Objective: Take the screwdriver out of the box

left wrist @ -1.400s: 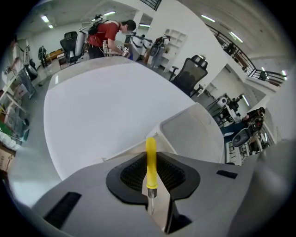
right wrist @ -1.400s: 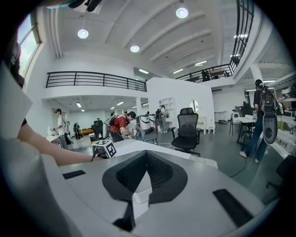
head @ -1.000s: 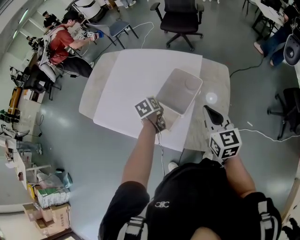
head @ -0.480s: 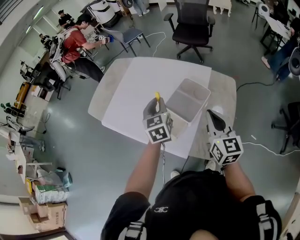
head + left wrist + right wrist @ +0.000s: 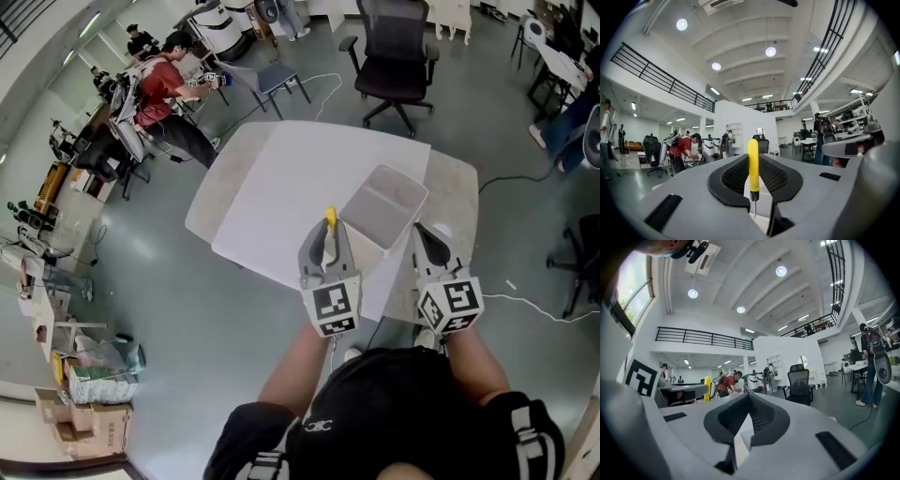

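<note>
My left gripper (image 5: pixel 328 246) is raised above the table's near edge, left of the box, and shut on a screwdriver with a yellow handle (image 5: pixel 330 218). In the left gripper view the screwdriver (image 5: pixel 753 164) stands upright between the pads, with the handle end poking above the gripper (image 5: pixel 753 158) and the thin metal shaft pointing down. The translucent box (image 5: pixel 386 206) sits on the table to the right, and nothing shows inside it. My right gripper (image 5: pixel 427 242) hovers by the box's near right corner, shut on nothing. From the right gripper (image 5: pixel 749 394) view, the yellow handle (image 5: pixel 707 388) shows at the left.
A white sheet (image 5: pixel 281 183) covers most of the pale table (image 5: pixel 455 187). A black office chair (image 5: pixel 398 47) stands beyond the table. A person in a red shirt (image 5: pixel 159 80) sits at a desk at the far left. A cable (image 5: pixel 534 300) runs over the floor at the right.
My left gripper has come up out of the box with the screwdriver and rolled, so the handle now points up. The right gripper rose a little beside the box.
</note>
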